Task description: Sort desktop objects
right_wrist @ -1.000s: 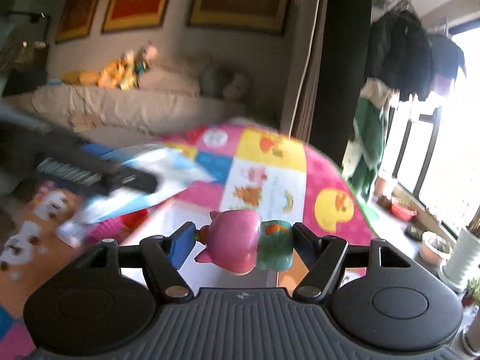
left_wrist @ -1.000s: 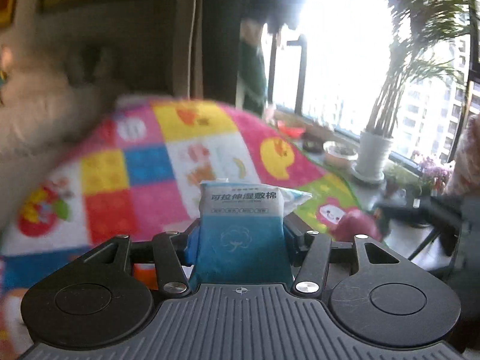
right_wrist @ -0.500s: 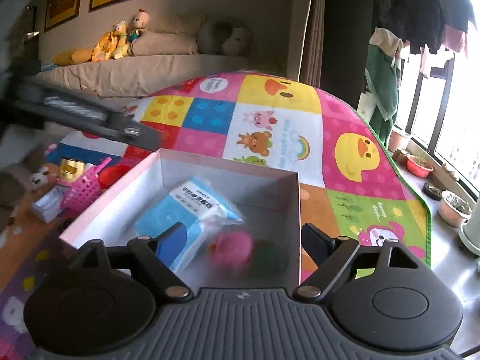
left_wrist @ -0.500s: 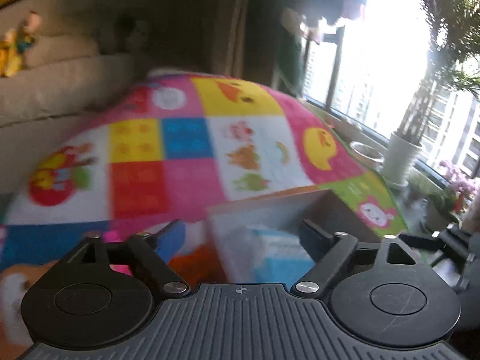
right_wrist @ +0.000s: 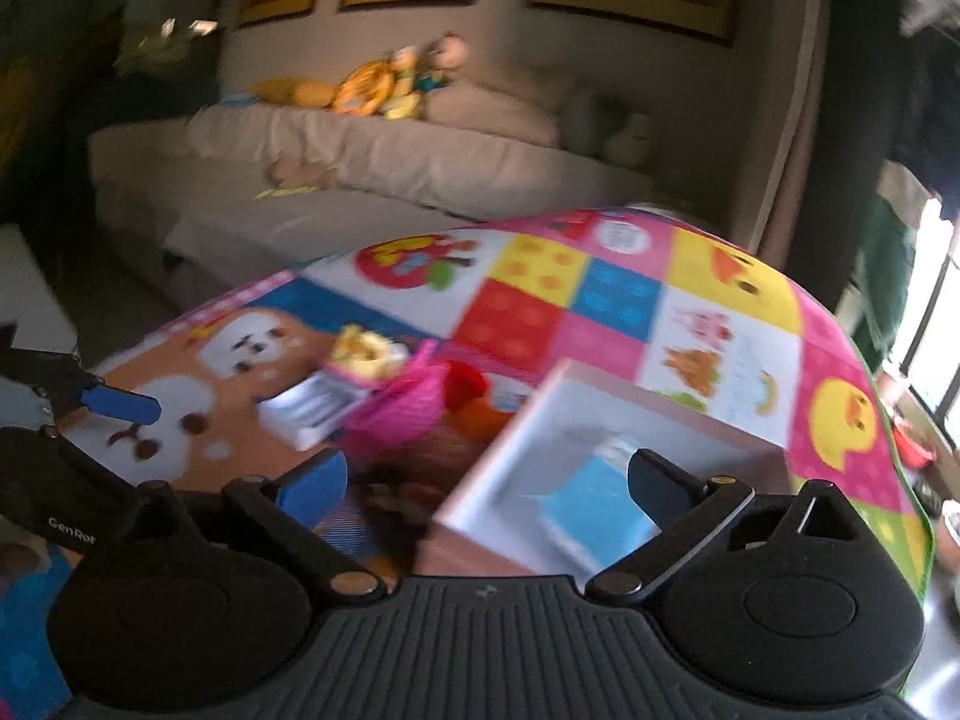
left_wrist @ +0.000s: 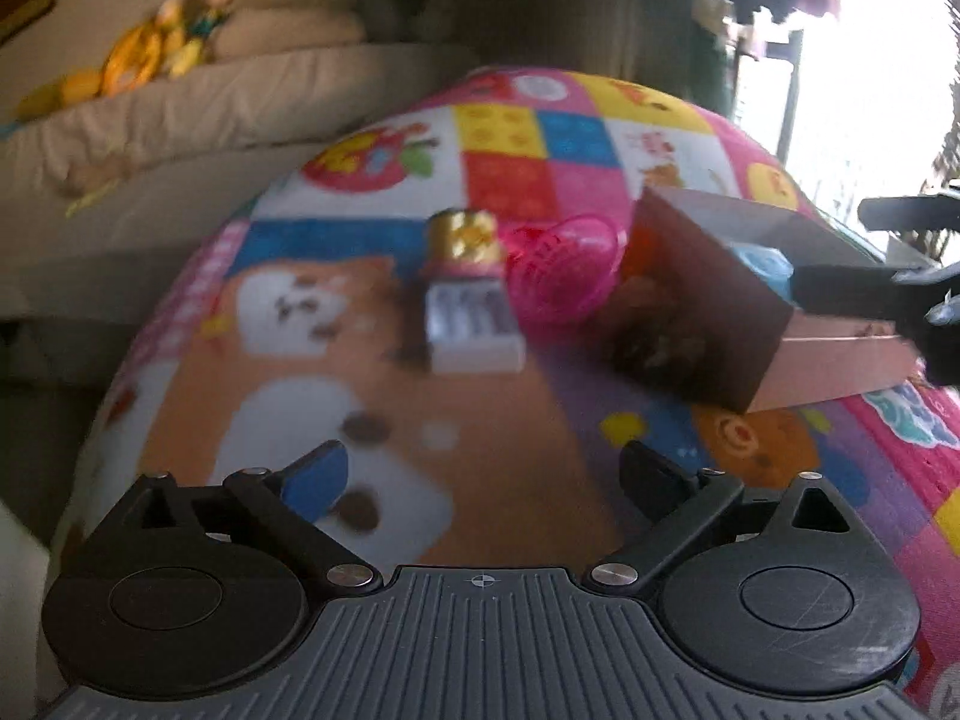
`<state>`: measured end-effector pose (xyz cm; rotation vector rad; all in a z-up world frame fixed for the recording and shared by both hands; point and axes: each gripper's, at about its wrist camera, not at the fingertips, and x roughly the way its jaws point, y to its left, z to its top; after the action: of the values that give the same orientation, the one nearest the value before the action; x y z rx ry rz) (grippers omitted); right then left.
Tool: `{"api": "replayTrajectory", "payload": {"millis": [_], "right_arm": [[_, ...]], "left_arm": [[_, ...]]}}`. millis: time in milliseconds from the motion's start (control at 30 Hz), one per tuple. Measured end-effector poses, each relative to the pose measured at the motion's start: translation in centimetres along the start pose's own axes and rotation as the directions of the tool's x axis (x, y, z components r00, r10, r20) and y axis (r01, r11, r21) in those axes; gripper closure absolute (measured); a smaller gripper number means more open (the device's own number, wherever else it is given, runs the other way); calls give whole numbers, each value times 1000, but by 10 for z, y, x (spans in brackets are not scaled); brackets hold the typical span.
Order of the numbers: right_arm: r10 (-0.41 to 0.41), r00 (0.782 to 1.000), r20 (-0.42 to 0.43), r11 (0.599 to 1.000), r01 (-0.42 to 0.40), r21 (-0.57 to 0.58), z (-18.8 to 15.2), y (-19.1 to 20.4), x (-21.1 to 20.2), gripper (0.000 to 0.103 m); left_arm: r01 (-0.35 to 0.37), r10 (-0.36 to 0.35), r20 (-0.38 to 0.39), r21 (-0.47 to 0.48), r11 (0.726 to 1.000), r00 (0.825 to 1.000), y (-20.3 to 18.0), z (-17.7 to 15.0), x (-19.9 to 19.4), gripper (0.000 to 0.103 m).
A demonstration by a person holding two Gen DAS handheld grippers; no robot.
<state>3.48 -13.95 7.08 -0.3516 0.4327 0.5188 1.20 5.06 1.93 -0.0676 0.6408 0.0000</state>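
My left gripper [left_wrist: 483,474] hangs over the colourful play mat [left_wrist: 360,396], its jaws opening with nothing between them. Ahead of it stand a gold-topped jar [left_wrist: 468,237], a white box [left_wrist: 471,324] and a pink mesh basket [left_wrist: 564,267]. To the right is the open cardboard box [left_wrist: 840,348] with the blue pack [left_wrist: 762,264] inside. My right gripper [right_wrist: 486,477] is at the near-left corner of that box [right_wrist: 528,414]. Its jaws are opening too and hold nothing. The blue pack [right_wrist: 600,492] lies in the box. The pink toy is hidden from view.
The right gripper's black fingers [left_wrist: 840,288] reach over the box's near rim. A blue pad [right_wrist: 120,405] of the left gripper shows at the left. A blurred brown thing [right_wrist: 402,480] lies against the box. A beige sofa [right_wrist: 390,162] stands behind the mat [right_wrist: 834,414].
The left gripper let go of the blue pack and the right one of the pink toy, both into the box. Both jaws opened wide and swung left and down toward the mat.
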Motion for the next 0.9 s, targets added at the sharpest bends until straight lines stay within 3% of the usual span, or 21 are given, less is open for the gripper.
{"api": "replayTrajectory", "payload": {"millis": [133, 333, 500, 533, 700, 900], "right_arm": [[46, 998, -36, 999, -46, 3, 9, 21, 14, 3], [53, 996, -76, 998, -52, 20, 13, 35, 35, 5], [50, 991, -126, 997, -41, 71, 32, 34, 63, 47], [59, 989, -134, 995, -48, 86, 39, 32, 70, 49], [182, 967, -180, 971, -148, 186, 81, 20, 121, 45], [180, 950, -256, 964, -119, 237, 102, 24, 200, 43]], "left_arm": [[27, -28, -11, -61, 998, 1000, 13, -13, -3, 2], [45, -44, 14, -123, 991, 999, 19, -15, -5, 1], [55, -55, 6, -143, 988, 998, 22, -15, -3, 0], [53, -53, 6, -142, 988, 999, 21, -16, -3, 0], [50, -49, 11, -141, 989, 999, 20, -17, -2, 0], [57, -54, 18, -171, 984, 998, 25, -18, -3, 0]]}}
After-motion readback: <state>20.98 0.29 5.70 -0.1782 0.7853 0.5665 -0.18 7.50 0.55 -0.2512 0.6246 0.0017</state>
